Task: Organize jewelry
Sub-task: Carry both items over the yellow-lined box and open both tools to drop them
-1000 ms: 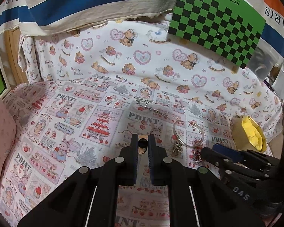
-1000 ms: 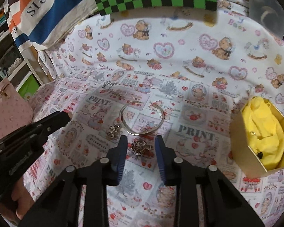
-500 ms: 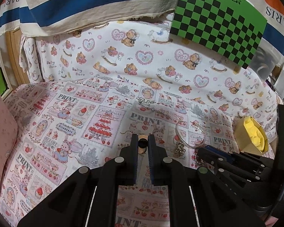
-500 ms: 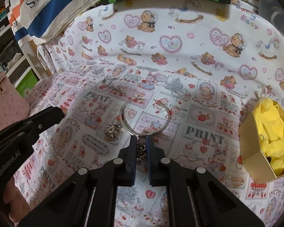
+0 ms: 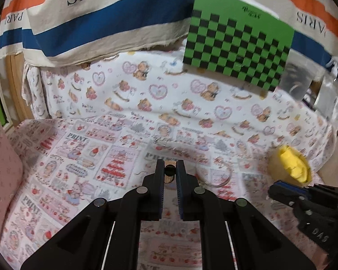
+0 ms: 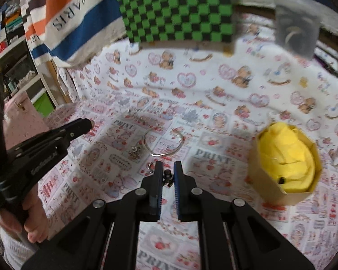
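Blurring bangle (image 6: 163,145), fingers (image 6: 177,175) half-hiding charm (image 6: 167,177)

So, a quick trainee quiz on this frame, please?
1. True or false: the bangle lies inside the box.
2. The box's lining is: A red, B yellow, C blue?
3. What sits between the fingers of the right hand-held gripper?

Key: 1 false, it lies on the cloth; 2 B; 3 a small dark trinket.
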`<action>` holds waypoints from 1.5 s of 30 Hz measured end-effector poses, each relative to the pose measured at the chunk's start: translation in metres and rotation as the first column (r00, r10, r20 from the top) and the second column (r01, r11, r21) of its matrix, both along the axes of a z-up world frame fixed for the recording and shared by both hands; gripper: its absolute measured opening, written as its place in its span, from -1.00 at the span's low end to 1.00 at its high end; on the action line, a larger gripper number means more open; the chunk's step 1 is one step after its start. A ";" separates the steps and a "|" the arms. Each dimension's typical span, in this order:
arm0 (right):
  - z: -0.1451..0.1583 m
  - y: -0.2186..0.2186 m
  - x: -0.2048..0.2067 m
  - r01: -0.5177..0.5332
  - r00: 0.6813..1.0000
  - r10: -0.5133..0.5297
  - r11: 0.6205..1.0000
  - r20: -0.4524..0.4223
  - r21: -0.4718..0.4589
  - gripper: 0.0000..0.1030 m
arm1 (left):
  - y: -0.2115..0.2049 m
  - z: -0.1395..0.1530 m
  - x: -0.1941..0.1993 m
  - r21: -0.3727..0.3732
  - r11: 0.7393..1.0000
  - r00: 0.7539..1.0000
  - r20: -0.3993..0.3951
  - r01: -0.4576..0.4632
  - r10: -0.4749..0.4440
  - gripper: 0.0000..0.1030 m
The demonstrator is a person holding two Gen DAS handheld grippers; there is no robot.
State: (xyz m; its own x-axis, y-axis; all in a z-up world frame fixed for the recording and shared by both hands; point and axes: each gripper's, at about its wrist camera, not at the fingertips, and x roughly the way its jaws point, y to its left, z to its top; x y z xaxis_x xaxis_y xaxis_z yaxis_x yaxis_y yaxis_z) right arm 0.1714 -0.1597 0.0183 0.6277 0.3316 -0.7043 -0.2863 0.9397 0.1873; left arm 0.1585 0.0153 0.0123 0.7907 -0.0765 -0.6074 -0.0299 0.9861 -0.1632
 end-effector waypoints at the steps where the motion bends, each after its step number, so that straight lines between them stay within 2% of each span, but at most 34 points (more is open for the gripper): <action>1: 0.004 -0.005 -0.004 0.004 1.000 -0.004 1.000 0.022 0.005 -0.83 | -0.001 0.000 -0.001 0.005 1.000 1.000 0.010 -0.007 0.007 -0.83; 6: 0.026 -0.038 -0.017 0.052 0.985 -0.055 0.998 0.166 0.021 -0.84 | -0.009 0.005 -0.008 0.030 1.000 0.997 0.081 0.005 -0.008 -0.83; 9: 0.037 -0.069 -0.023 0.129 0.958 -0.136 0.991 0.251 0.042 -0.84 | -0.009 0.006 -0.009 -0.005 0.999 0.996 0.089 0.032 -0.031 -0.83; 13: 0.037 -0.103 -0.025 0.210 0.932 -0.217 0.976 0.292 0.055 -0.84 | -0.014 0.006 -0.010 0.017 0.999 0.995 0.098 0.031 -0.032 -0.83; 19: 0.018 -0.141 -0.014 0.234 0.933 -0.269 0.958 0.238 0.166 -0.84 | -0.027 0.011 -0.010 0.031 0.996 0.992 0.096 0.080 -0.083 -0.83; 24: -0.001 -0.160 0.003 0.281 0.936 -0.316 0.937 0.156 0.208 -0.83 | -0.055 0.022 -0.014 0.113 0.993 0.987 0.155 0.028 -0.045 -0.83; 27: -0.008 -0.168 0.010 0.271 0.944 -0.307 0.930 0.122 0.246 -0.83 | -0.074 0.032 -0.007 0.123 0.988 0.983 0.148 0.089 -0.107 -0.83; 30: -0.012 -0.175 0.011 0.274 0.946 -0.309 0.924 0.098 0.268 -0.57 | -0.097 0.044 0.003 0.122 0.982 0.977 0.138 0.147 -0.163 -0.83; 33: -0.012 -0.186 0.010 0.309 0.937 -0.342 0.908 0.074 0.284 -0.53 | -0.120 0.050 0.015 0.083 0.974 0.970 0.103 0.212 -0.220 -0.83; 38: -0.015 -0.212 0.006 0.402 0.905 -0.424 0.867 0.014 0.295 -0.41 | -0.167 0.044 0.036 0.057 0.940 0.941 0.020 0.336 -0.337 -0.83; 40: -0.019 -0.220 0.006 0.420 0.899 -0.439 0.855 -0.007 0.306 -0.33 | -0.181 0.041 0.042 0.047 0.943 0.944 0.023 0.329 -0.330 -0.83; 41: -0.021 -0.223 0.007 0.428 0.895 -0.446 0.848 -0.015 0.313 -0.23 | -0.188 0.039 0.044 0.057 0.939 0.940 0.027 0.338 -0.340 -0.83; 45: -0.036 -0.234 0.014 0.465 0.881 -0.466 0.822 -0.079 0.329 -0.16 | -0.208 0.030 0.051 0.034 0.914 0.915 0.012 0.403 -0.404 -0.83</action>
